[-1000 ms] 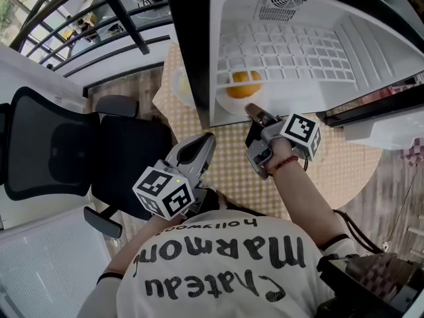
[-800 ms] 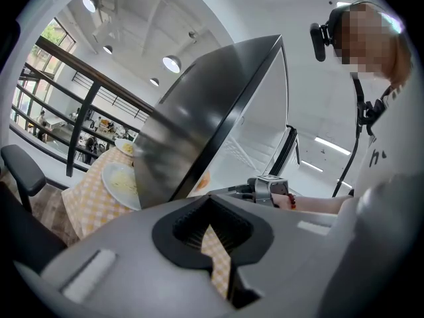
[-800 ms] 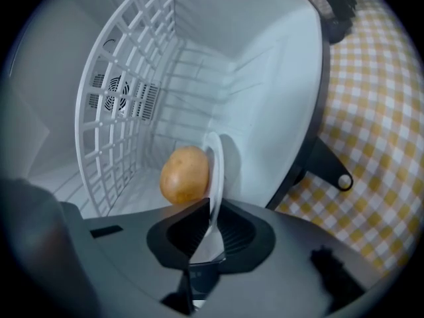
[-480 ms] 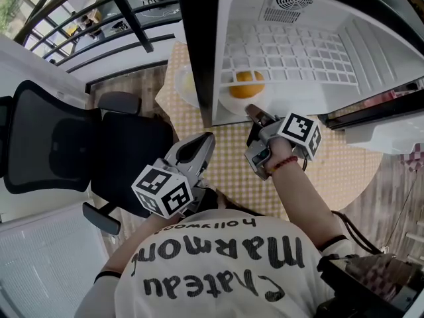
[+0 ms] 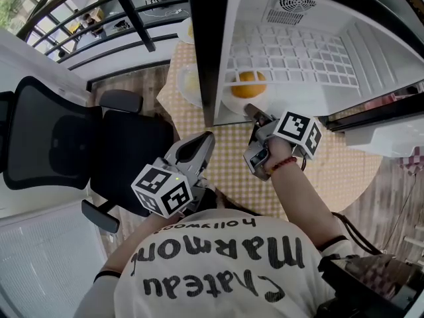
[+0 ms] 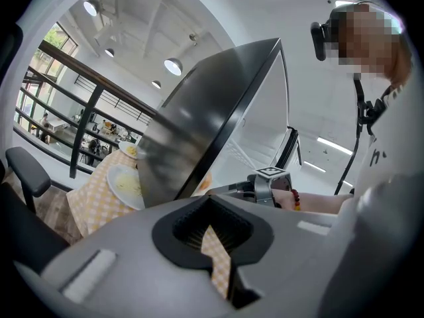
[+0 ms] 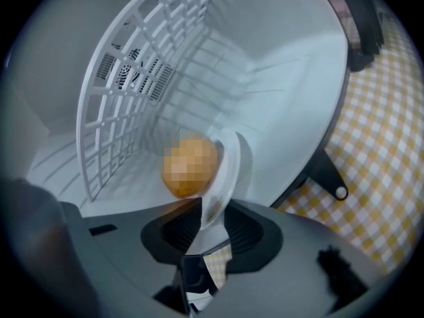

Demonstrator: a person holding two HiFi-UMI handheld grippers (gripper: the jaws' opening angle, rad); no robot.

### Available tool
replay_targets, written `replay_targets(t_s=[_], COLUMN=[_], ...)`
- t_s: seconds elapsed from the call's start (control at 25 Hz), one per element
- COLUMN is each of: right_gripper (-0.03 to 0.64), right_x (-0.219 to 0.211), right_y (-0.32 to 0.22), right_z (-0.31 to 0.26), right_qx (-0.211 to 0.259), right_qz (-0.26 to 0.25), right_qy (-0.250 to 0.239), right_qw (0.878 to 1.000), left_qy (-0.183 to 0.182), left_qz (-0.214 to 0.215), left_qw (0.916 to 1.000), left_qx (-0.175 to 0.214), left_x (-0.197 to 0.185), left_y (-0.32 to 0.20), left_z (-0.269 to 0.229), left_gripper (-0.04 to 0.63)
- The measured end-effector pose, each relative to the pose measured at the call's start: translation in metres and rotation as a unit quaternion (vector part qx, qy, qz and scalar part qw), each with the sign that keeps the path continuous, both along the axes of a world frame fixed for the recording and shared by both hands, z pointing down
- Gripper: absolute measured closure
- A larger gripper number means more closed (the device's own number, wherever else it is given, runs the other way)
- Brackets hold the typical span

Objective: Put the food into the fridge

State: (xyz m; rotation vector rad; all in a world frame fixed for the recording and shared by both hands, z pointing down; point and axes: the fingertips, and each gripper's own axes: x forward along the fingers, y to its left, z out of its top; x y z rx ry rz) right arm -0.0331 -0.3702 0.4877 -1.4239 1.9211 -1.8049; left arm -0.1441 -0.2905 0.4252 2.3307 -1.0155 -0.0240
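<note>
An orange round food (image 5: 250, 83) lies on a white plate (image 5: 233, 105) on the floor of the open small fridge (image 5: 331, 38), under its white wire shelf (image 5: 291, 52). My right gripper (image 5: 252, 110) reaches to the plate's near edge. In the right gripper view the plate rim (image 7: 232, 161) stands between the jaws of the right gripper (image 7: 205, 227), which have just been opening and no longer pinch it; the food (image 7: 190, 165) sits just beyond. My left gripper (image 5: 209, 138) hangs back over my lap, shut and empty (image 6: 218, 257).
The fridge's dark door (image 5: 202, 45) stands open at the left, seen edge-on (image 6: 199, 131). Behind it on the checked tablecloth (image 5: 318, 171) are two more plates of food (image 5: 187, 85) (image 5: 187, 28). A black office chair (image 5: 66, 144) stands at the left.
The right gripper has rolled a little at the plate's edge. The plate with the food stays on the fridge floor, and the left gripper has not moved.
</note>
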Motion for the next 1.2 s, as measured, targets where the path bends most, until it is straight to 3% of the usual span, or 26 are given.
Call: replay_targets(t_s=[0.32,1.2], right_gripper=[0.511,0.476], right_x=[-0.003,0.001], right_y=[0.010,0.021], right_z=[0.004,0.012], right_qx=[-0.028,-0.102], right_qz=[-0.002,0.020], right_qy=[0.012,0.111], right_qw=[1.000,0.988], left_qy=[-0.007,0.002], left_qz=[0.001,-0.003], left_qw=[0.9999,0.9999], left_qx=[0.010,0.009], left_x=[0.000,-0.008], left_y=[0.002,0.009], left_z=[-0.003,-0.003], left_gripper=[0.591,0.591])
